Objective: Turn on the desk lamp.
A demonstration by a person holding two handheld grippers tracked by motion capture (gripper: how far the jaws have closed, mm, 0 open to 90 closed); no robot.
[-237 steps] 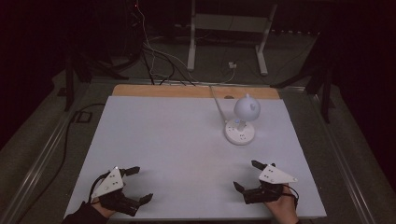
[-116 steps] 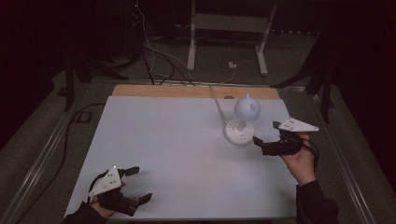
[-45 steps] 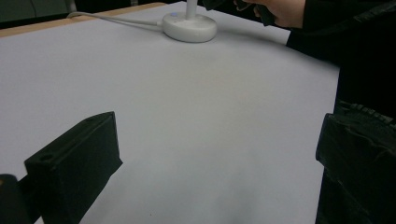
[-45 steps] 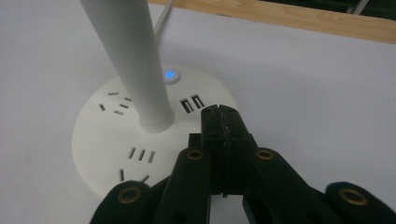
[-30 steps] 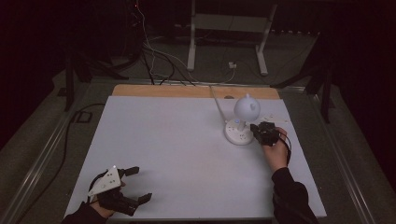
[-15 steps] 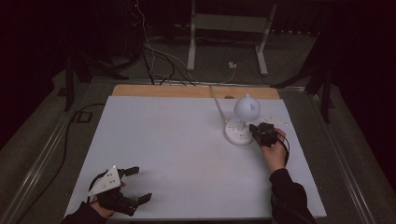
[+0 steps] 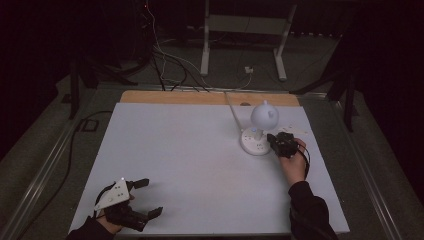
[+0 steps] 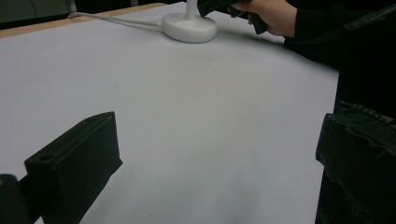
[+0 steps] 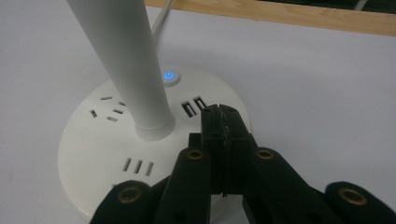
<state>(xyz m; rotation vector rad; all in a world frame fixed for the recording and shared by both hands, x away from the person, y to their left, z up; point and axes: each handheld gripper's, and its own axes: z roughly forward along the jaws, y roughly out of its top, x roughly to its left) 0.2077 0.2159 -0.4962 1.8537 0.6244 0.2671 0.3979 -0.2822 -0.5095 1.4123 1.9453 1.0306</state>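
The right gripper (image 9: 219, 114) is seen with its jaws pressed fully together, nothing between them, the joined tips poised over the round base (image 9: 116, 154) of the lamp (image 7: 261, 127), near the paired slots and short of the power button (image 9: 168, 76), which glows blue. Whether the tips touch the base cannot be told. Compared with the earlier high views, this gripper has been brought from the near right edge of the table (image 7: 175, 150) across to the lamp, and over the last second it has been held there without any shift. The lamp itself is found where it was, at the far right part of the table, its cord (image 7: 231, 102) trailing off toward the wooden back edge; the globe head (image 7: 264, 114) is not seen lit.

The left gripper (image 7: 142, 197) is kept at the near left corner, unmoved throughout, jaws spread wide and empty, well apart from the lamp.

It is judged that the approach is finished and that a press with the closed tips is being lined up. Since the tips sit beside the button rather than on it, a small advance toward the stem (image 9: 123, 65) is probably needed before the switch can be worked.
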